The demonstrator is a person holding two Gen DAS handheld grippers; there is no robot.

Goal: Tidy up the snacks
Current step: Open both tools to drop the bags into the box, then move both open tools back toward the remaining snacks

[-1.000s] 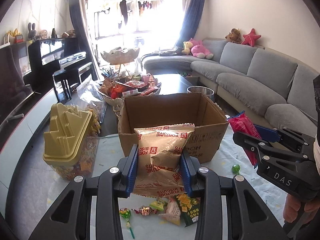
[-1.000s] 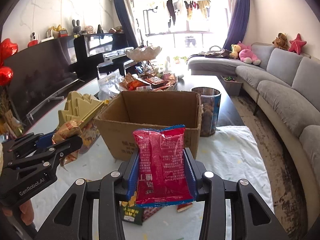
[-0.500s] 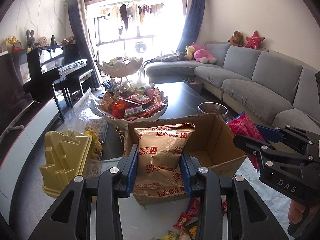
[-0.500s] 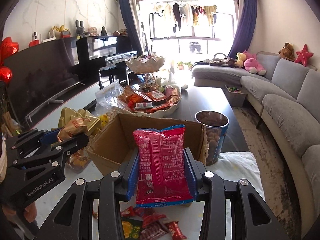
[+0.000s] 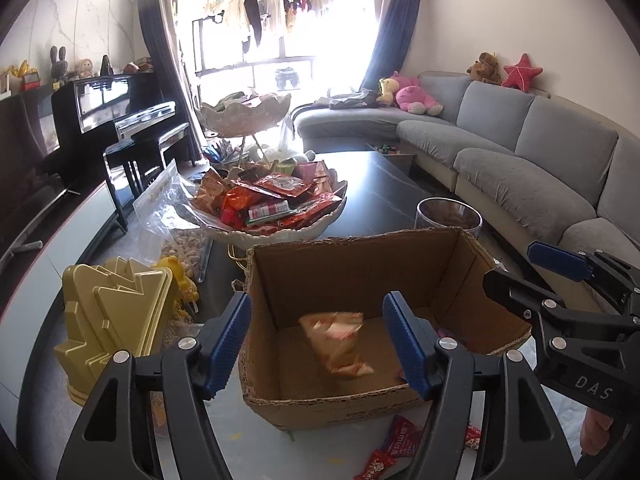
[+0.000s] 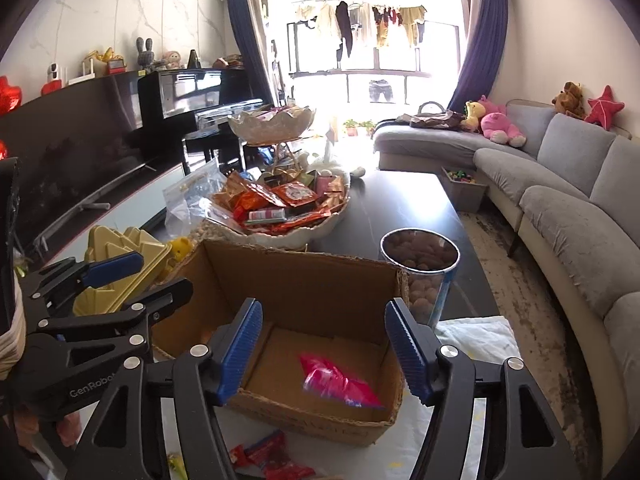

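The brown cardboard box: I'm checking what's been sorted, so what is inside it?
Inside the brown cardboard box a red-pink snack packet and a blurred tan biscuit packet show. The near wall hides the nearest strip of floor.

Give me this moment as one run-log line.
step: drop into cardboard box | left hand-held gripper: just opened, tan snack bag falling free | right hand-held gripper: just opened, red snack bag in box
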